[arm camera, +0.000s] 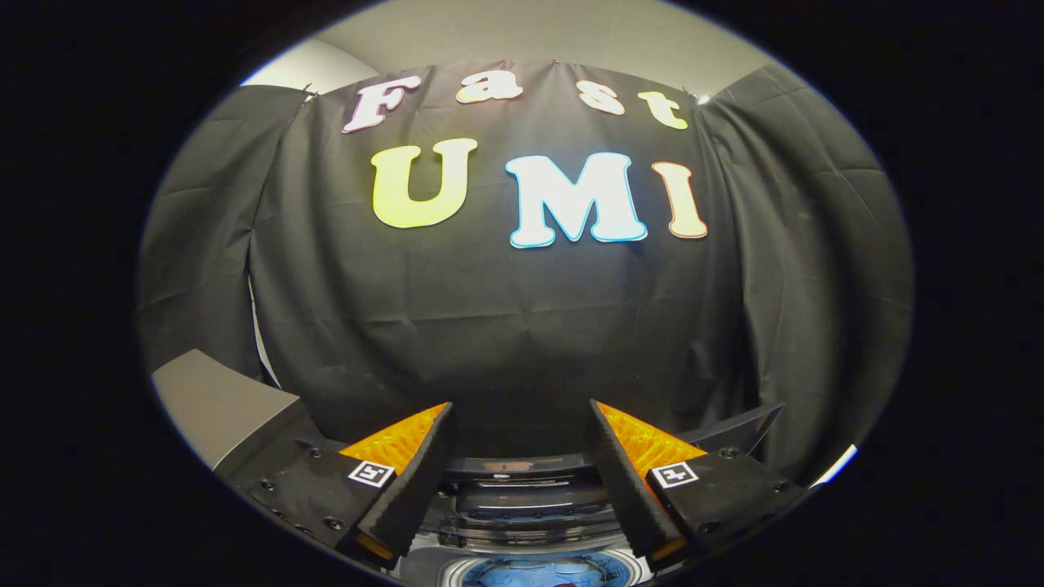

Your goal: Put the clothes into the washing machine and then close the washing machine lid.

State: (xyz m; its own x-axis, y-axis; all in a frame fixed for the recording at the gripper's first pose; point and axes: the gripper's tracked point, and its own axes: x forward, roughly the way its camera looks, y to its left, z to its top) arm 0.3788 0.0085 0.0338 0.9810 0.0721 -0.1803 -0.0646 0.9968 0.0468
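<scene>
Hanging above the washing machine [522, 522], the jaws [522, 412] stand wide apart with nothing between them. Left of the fingers [408, 469] a grey slab [220, 408] slants up beside the booth's black cloth wall [522, 326]. Between and below the fingers lies the open drum [546, 571], with blue cloth inside; what else sits there is too small to tell.

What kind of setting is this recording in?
Likely a staged recording booth: draped black cloth wall, a top-loading washing machine below the open, empty gripper jaws, blue fabric inside its drum.
</scene>
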